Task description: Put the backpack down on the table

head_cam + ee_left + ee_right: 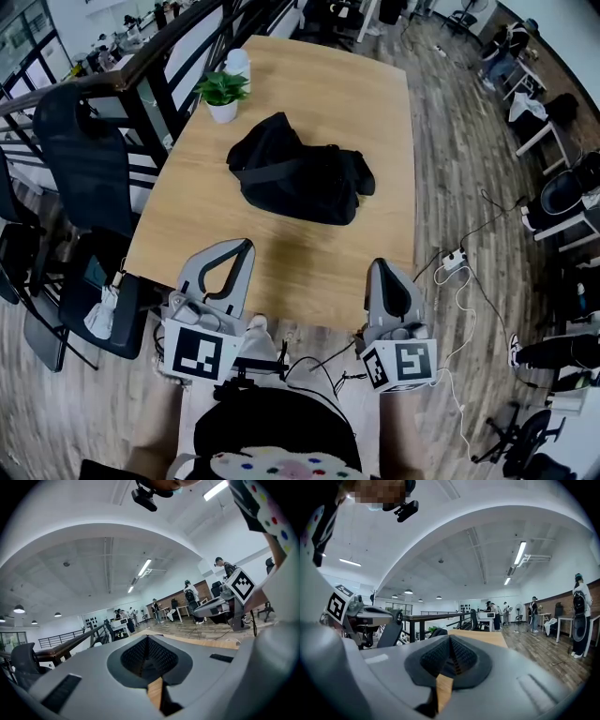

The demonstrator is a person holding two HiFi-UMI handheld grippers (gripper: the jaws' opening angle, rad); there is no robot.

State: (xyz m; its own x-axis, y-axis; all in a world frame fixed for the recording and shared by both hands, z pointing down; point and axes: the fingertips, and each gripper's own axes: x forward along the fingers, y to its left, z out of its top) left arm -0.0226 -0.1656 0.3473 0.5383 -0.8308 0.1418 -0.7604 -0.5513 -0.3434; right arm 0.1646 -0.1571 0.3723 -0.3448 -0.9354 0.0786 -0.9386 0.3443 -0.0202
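The black backpack (pixel 298 178) lies slumped on the wooden table (pixel 375 122), near its middle, with a strap across its top. Both grippers hover at the table's near edge, well short of the backpack. In the head view my left gripper (pixel 246 246) is shut and holds nothing. My right gripper (pixel 380 265) is shut and empty too. In the left gripper view the jaws of the left gripper (pixel 148 641) meet with only table wood showing below. The right gripper view shows the right gripper (pixel 450 641) the same way.
A potted plant (pixel 222 94) and a white cup (pixel 238 62) stand at the table's far left. Black office chairs (pixel 80 150) and a dark railing (pixel 159 56) line the left side. A power strip (pixel 453 261) with cables lies on the floor at the right.
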